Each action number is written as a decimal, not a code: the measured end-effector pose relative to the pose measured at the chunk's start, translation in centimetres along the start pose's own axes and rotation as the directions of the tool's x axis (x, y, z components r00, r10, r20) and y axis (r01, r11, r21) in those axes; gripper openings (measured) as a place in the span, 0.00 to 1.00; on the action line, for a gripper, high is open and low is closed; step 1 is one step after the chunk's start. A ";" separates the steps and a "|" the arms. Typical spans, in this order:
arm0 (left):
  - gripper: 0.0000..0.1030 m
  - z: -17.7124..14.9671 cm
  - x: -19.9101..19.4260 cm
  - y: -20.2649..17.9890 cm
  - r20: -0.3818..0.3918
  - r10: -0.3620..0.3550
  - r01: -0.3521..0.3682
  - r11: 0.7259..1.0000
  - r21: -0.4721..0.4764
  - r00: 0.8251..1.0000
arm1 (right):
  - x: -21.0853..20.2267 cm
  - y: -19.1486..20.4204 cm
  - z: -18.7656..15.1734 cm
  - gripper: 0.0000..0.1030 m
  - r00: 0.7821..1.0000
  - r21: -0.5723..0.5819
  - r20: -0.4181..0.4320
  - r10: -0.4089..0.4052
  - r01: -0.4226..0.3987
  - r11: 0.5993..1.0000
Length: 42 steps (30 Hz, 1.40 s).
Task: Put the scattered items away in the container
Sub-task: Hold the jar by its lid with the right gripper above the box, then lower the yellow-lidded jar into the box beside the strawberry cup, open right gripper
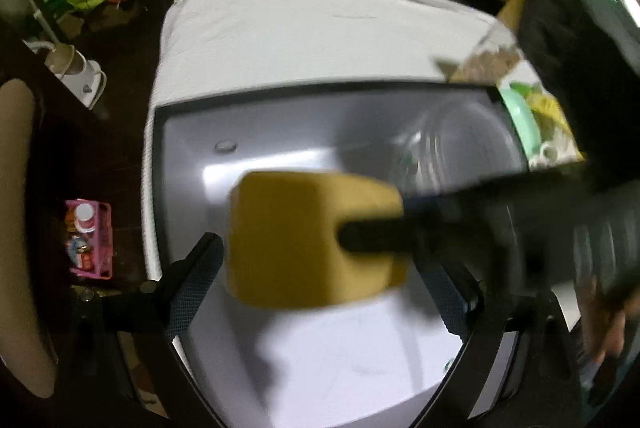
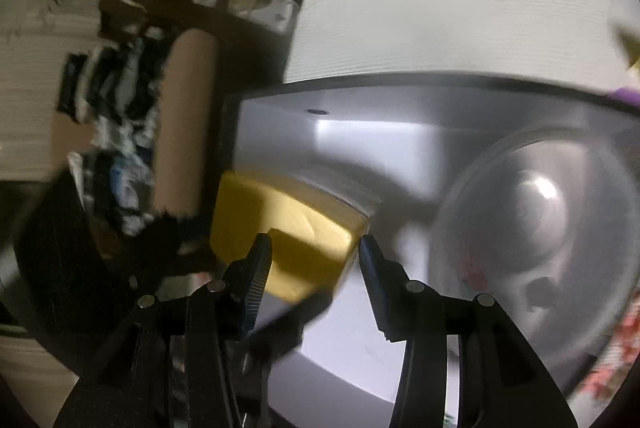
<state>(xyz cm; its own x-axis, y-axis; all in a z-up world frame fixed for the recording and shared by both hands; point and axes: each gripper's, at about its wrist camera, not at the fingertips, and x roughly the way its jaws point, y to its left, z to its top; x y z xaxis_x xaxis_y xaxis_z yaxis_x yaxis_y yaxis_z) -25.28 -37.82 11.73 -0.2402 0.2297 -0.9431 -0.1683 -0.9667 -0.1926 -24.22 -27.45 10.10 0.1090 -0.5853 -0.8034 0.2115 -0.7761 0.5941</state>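
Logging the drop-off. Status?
Left gripper open, nothing in it. Right gripper shut on yellow sponge, over grey bin. Clear bowl in bin, off to one side.

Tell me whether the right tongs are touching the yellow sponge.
Touching. The left wrist view shows the right tongs pressed into a dent in the sponge, over the grey bin.

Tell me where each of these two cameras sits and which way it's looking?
Left wrist: on the left gripper, looking steeply down into the grey container; its own open jaws show, plus the right gripper's arm and a hand.
Right wrist: on the right gripper, looking down at the container's near corner; its jaws flank the yellow sponge.
Shared: sponge, container, clear bowl, white cloth.
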 end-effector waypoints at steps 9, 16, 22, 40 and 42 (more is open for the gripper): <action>0.95 1.2 0.7 -0.1 0.082 -0.060 0.065 0.996 -0.054 0.995 | -6.4 0.6 1.1 0.47 0.968 -0.140 0.174 -0.179 0.204 0.969; 0.97 -6.5 -6.1 4.8 0.351 -0.161 0.268 0.921 -0.282 0.922 | -3.4 4.1 -0.4 0.64 0.963 -0.391 0.185 -0.197 0.256 0.884; 0.99 -12.3 -6.7 6.3 0.515 -0.212 0.476 0.750 -0.459 0.831 | -1.2 6.0 -1.0 0.71 0.941 -0.502 0.221 -0.256 0.335 0.797; 1.00 -17.6 -5.7 7.1 0.677 -0.320 0.703 0.578 -0.415 0.663 | 6.6 7.6 -1.5 0.71 0.831 -0.601 0.221 -0.510 0.528 0.600; 1.00 -17.7 -5.8 7.1 0.685 -0.314 0.707 0.573 -0.415 0.657 | 6.3 7.2 -1.0 0.66 0.854 -0.550 0.182 -0.487 0.499 0.669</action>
<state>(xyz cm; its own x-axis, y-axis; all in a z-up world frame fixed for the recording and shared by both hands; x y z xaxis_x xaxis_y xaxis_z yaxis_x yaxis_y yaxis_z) -8.14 -48.03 11.02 -0.7601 0.5316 -0.3737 0.1309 -0.4380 -0.8894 -21.06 -36.49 9.26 -0.1872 -0.1644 -0.9685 0.7306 -0.6824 -0.0253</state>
